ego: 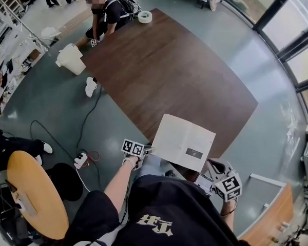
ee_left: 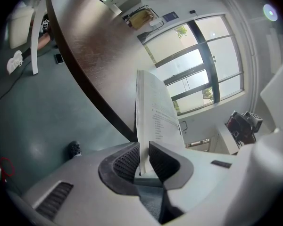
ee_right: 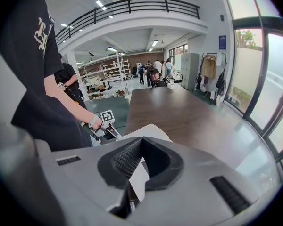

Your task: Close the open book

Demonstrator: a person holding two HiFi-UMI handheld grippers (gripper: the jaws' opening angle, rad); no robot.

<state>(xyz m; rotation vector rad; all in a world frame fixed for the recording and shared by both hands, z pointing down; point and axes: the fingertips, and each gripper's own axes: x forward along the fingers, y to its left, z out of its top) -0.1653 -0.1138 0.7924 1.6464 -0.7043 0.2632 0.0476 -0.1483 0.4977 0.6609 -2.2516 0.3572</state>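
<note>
Nearest the body, the right gripper (ego: 211, 167) is clamped on the lower right corner of the book (ego: 184, 140), a white leaf pinched deep between its closed jaws. The left gripper (ego: 149, 150) stands narrow on the opposite edge, its pads pressed to a thin sheaf of pages that rises edge-on from them. Gripped from both sides like this, the book appears to hang over the near edge of the table (ego: 164, 70), tilted up toward the wearer. I judge the two holds are there so one half can be swung onto the other without the rest flopping. Only a single pale page with a small dark picture faces up, so I cannot tell whether the other half lies beneath it or folded behind, and the spine and cover are out of sight. Its near edge is cut off by the wearer's black shirt (ego: 159, 209), and the print is too small to read. Beyond, a tape roll (ego: 145, 17) sits at the table's far edge, where a person (ego: 103, 12) crouches by the far left corner.
</note>
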